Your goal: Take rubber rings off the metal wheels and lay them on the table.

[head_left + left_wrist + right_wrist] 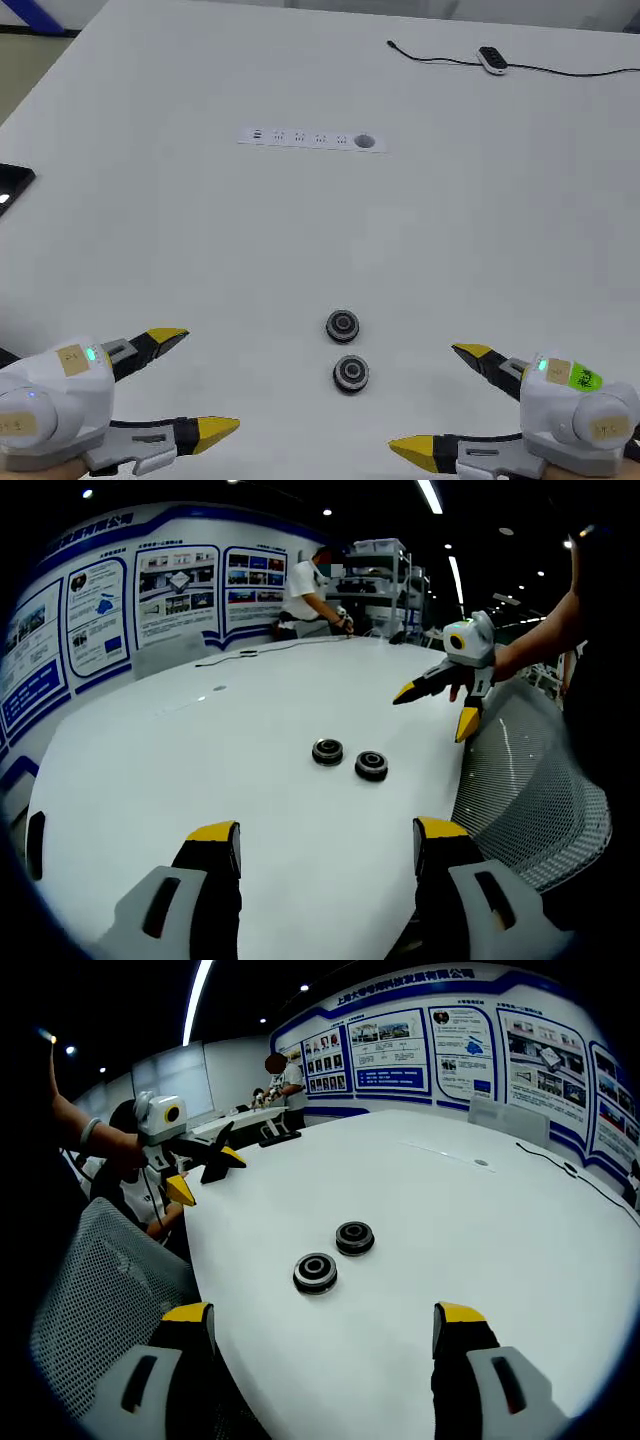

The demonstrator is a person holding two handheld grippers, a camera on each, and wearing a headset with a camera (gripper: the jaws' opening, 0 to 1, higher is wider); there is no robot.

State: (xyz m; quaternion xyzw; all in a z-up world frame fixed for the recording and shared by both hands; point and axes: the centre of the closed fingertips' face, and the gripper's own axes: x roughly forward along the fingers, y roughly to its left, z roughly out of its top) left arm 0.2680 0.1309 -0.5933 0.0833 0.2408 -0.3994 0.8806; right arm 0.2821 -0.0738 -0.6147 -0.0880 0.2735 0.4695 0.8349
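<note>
- Left gripper and right gripper: both wide open and empty.
- Near wheel and far wheel stand between the grippers, slightly ahead, rings on.
- Suggested: one gripper steadies the near wheel while the other peels its rubber ring.
- White table; power strip far ahead; wall posters behind.

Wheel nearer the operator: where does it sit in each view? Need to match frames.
Head view: near wheel, bottom centre, lower of the pair.
Left gripper view: near wheel, mid-frame, right one of the pair.
Right gripper view: near wheel, mid-frame, left and lower one.
Shared landmark: far wheel, close beside it in all three.
</note>
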